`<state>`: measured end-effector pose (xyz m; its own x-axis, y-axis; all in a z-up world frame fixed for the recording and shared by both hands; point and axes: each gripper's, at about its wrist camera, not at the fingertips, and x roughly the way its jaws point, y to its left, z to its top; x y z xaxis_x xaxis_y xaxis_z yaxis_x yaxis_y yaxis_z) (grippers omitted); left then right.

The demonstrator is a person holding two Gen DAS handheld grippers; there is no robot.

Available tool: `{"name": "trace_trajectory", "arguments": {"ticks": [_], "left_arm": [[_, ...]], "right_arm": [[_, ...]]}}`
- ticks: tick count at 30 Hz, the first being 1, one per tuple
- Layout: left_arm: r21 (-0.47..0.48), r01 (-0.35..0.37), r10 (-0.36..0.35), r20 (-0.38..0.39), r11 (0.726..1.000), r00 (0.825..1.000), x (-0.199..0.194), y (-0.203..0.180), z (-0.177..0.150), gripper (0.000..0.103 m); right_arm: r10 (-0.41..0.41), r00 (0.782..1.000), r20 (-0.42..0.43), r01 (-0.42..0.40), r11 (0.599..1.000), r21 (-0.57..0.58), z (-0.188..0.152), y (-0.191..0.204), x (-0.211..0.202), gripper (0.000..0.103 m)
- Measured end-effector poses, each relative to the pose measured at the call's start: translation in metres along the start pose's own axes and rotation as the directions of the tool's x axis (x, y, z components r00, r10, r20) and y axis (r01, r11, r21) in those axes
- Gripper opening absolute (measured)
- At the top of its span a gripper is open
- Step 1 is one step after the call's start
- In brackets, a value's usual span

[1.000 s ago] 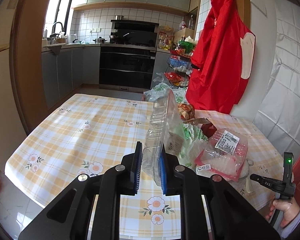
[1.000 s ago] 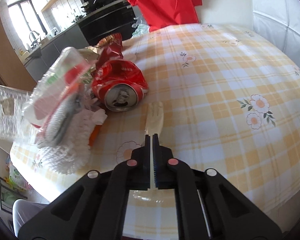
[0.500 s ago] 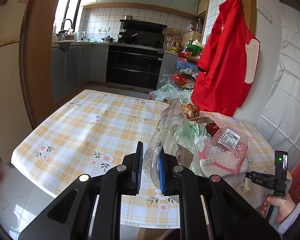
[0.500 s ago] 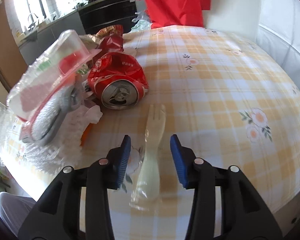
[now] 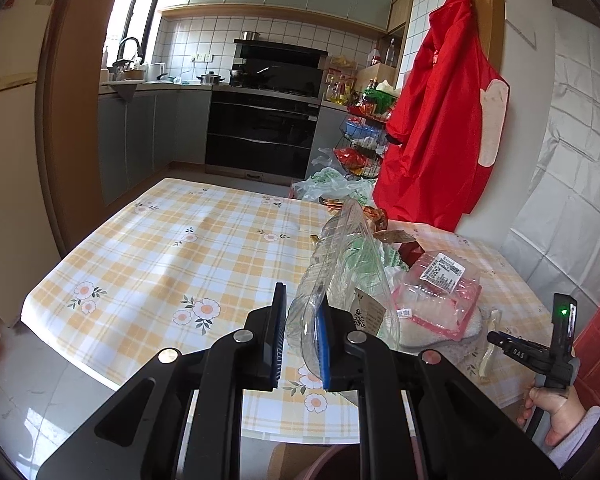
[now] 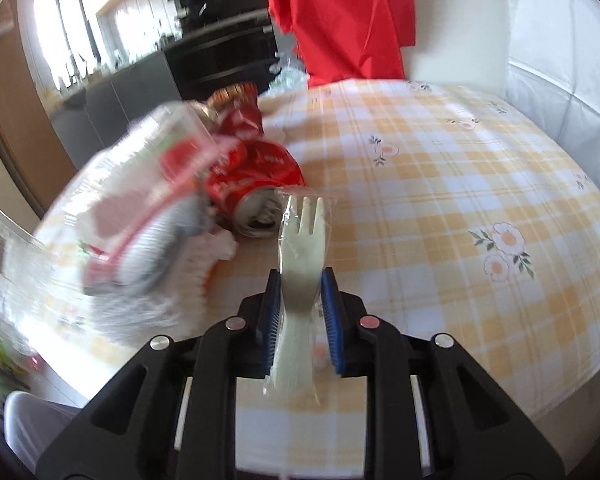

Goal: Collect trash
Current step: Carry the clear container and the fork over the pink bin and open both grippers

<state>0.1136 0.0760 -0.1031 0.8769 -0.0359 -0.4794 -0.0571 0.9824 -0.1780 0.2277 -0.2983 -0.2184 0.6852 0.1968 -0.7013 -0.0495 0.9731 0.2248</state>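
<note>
In my left wrist view, the checked yellow tablecloth [image 5: 148,264] with its printed flowers fills the left and centre of the frame. At lower centre my left gripper [image 5: 302,338] is pinched on a clear plastic tray [image 5: 340,256], thin, ribbed and crinkled, which stands on edge and leans up toward the middle of the frame. Just right of it a clear lidded box with a pink rim [image 5: 440,296] carries a white printed label; its lettering is too small to read. At the far right edge, the black tool in my other hand [image 5: 556,408] bears small white characters beside a green light. In my right wrist view, the blurred heap of wrappers sits at left, and a crushed red can [image 6: 252,184] with white writing I cannot make out lies at centre. My right gripper [image 6: 302,312], its jaws having just been closing, clamps the waist of a pale plastic fork [image 6: 302,256] in a clear sleeve, tines pointing up the frame, lifted above the cloth.
</note>
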Motion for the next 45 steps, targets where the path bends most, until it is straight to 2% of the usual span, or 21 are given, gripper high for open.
{"name": "trace_trajectory", "arguments": {"ticks": [4,10,19,28,34,35,36,37,38,40,42,44,45], "left_arm": [[0.007,0.013,-0.013,0.012,1.000,1.000,-0.015,-0.007,-0.001,0.014],[0.045,0.032,-0.034,0.026,0.998,0.999,-0.040,-0.021,-0.010,0.014],[0.097,0.067,-0.070,0.025,0.993,0.997,-0.074,-0.043,-0.033,0.014],[0.156,0.110,-0.102,-0.056,0.982,0.993,-0.085,-0.063,-0.069,0.014],[0.185,0.197,-0.174,-0.134,0.963,0.976,-0.069,-0.082,-0.078,0.016],[0.197,0.218,-0.191,-0.150,0.956,0.970,-0.066,-0.086,-0.079,0.021],[0.208,0.237,-0.205,-0.164,0.949,0.965,-0.063,-0.090,-0.080,0.034],[0.213,0.241,-0.208,-0.164,0.947,0.964,-0.062,-0.093,-0.081,0.043],[0.214,0.241,-0.210,-0.156,0.947,0.965,-0.062,-0.094,-0.081,0.056],[0.204,0.239,-0.214,-0.137,0.949,0.967,-0.065,-0.093,-0.079,0.066],[0.193,0.212,-0.194,-0.107,0.958,0.975,-0.069,-0.088,-0.075,0.086],[0.172,0.177,-0.169,-0.056,0.969,0.984,-0.075,-0.081,-0.071,0.097],[0.151,0.153,-0.152,-0.022,0.977,0.988,-0.079,-0.076,-0.069,0.097]], "right_arm": [[0.061,0.995,0.074,-0.063,0.998,0.017,-0.003,0.004,-0.036,0.024],[0.113,0.978,0.173,-0.109,0.993,-0.037,-0.010,0.020,-0.088,0.024],[0.192,0.953,0.233,-0.177,0.981,-0.083,-0.025,0.045,-0.143,0.024],[0.238,0.937,0.255,-0.207,0.968,-0.141,-0.045,0.060,-0.180,0.024],[0.240,0.934,0.265,-0.210,0.968,-0.136,-0.045,0.055,-0.185,0.024],[0.239,0.935,0.260,-0.210,0.968,-0.135,-0.045,0.054,-0.183,0.024],[0.238,0.937,0.255,-0.210,0.969,-0.133,-0.046,0.054,-0.181,0.024],[0.237,0.938,0.251,-0.210,0.969,-0.132,-0.047,0.054,-0.180,0.024],[0.238,0.939,0.247,-0.210,0.969,-0.133,-0.048,0.055,-0.180,0.024],[0.238,0.941,0.239,-0.210,0.968,-0.138,-0.050,0.057,-0.178,0.024],[0.240,0.942,0.233,-0.211,0.967,-0.145,-0.052,0.060,-0.178,0.024],[0.246,0.943,0.226,-0.215,0.965,-0.153,-0.054,0.064,-0.177,0.024],[0.251,0.942,0.223,-0.219,0.963,-0.159,-0.056,0.067,-0.177,0.024]]}}
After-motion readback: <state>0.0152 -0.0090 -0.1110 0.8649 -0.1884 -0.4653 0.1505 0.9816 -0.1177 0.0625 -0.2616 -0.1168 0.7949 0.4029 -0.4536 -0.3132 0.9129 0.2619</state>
